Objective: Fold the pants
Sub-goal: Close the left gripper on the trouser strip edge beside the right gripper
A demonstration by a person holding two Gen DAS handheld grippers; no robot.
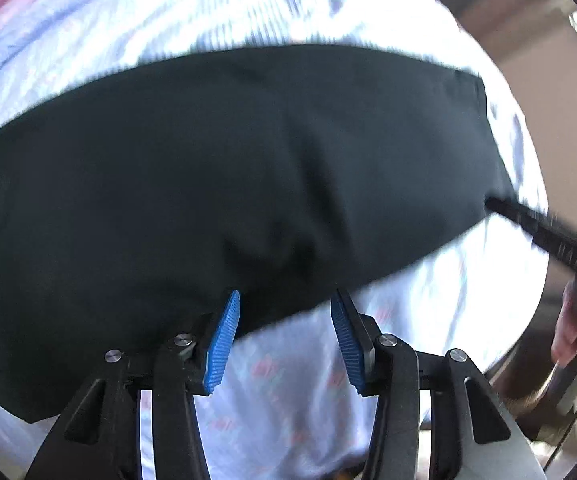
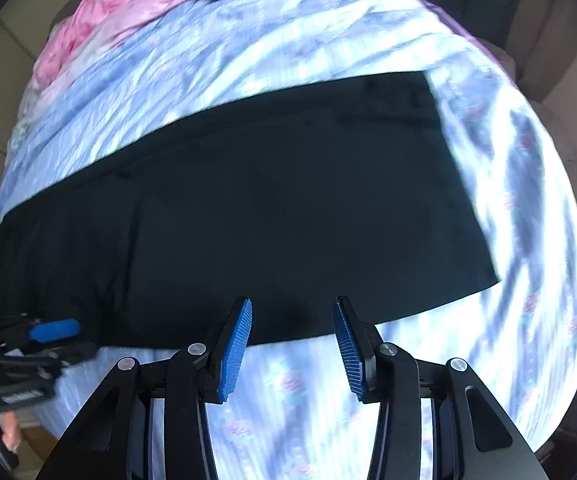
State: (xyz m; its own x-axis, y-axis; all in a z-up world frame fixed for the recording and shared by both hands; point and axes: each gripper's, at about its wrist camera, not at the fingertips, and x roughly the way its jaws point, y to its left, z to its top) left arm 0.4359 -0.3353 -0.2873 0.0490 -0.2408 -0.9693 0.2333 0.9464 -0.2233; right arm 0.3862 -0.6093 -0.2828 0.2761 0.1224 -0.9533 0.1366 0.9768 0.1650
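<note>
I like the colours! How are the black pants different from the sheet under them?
The pants are plain black; the sheet is pale blue with little pink flowers. The pants lie smooth and flat; the sheet is wrinkled. The sheet spreads wider than the pants. Both are cloth.

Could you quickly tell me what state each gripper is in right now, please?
Left gripper: open, holding nothing, above the near edge of the black pants.
Right gripper: open, holding nothing, above the same edge.
</note>
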